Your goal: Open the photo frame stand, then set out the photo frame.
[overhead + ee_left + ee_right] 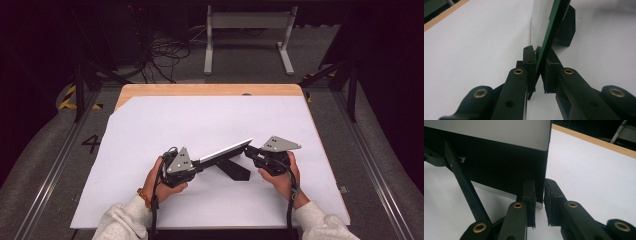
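**Ana:** Look at the left gripper (537,72). Its two jaws are almost shut, and they pinch one thin edge of the board (554,22).

**Ben:** And the right gripper (539,202)?

**Ana:** Its jaws stand on both sides of the board's (499,167) corner, close together. One jaw touches it. I think there is a tiny gap at the other jaw, so I cannot tell if it really grips.

**Ben:** What could go wrong?

**Ana:** The board could slip. Both grippers hold just a little bit of the edge. If one hand twists or pulls away, the board may turn in the jaws and drop onto the white sheet (150,130).

**Ben:** Could it bend?

**Ana:** Maybe. It is thin. If the hands push toward each other, it might bow or pop out.

**Ben:** What does the board look like?

**Ana:** It is flat and thin, with a straight side. One face looks silver-grey, the other is dark. In the left gripper view the rim looks green.

**Ben:** Where is it?

**Ana:** It (225,150) hangs in the air between the two grippers, tilted, over the near middle of the sheet. A dark flap (235,169) hangs under it, down toward the sheet.

**Ben:** Is the flap touching the sheet?

**Ana:** I cannot tell.
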`<action>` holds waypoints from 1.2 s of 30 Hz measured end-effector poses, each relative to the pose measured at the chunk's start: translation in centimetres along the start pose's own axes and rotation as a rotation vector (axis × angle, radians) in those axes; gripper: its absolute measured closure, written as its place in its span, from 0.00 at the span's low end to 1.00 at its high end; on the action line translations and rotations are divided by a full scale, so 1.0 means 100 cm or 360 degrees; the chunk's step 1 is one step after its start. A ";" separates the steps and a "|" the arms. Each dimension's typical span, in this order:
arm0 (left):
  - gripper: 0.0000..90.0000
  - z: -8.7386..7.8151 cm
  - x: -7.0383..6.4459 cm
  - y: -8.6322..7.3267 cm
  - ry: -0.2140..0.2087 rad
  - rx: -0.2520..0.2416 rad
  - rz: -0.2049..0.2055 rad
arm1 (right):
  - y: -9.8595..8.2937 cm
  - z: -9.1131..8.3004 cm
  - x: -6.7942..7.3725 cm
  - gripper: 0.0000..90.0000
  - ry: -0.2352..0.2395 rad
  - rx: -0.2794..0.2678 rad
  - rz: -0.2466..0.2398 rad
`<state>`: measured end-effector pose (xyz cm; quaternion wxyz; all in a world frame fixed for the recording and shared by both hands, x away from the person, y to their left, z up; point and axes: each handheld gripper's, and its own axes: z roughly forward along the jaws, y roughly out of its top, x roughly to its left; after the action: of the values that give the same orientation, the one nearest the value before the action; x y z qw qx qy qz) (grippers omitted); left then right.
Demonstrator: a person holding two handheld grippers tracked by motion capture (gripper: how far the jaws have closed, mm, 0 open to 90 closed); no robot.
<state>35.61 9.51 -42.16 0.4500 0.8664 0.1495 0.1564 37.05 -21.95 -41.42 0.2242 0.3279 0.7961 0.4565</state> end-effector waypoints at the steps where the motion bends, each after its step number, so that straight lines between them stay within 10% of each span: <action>1: 0.92 0.000 -0.001 0.000 -0.0001 0.0006 0.0000 | 0.000 0.001 0.000 0.89 -0.0002 -0.0001 0.0001; 36: 0.89 0.003 -0.005 0.002 -0.0045 -0.0015 -0.0013 | 0.002 0.009 -0.006 0.89 0.0017 -0.0002 0.0027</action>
<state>35.32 8.99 -42.23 0.4568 0.8658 0.1458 0.1429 38.13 -21.76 -41.62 0.2163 0.3322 0.7942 0.4605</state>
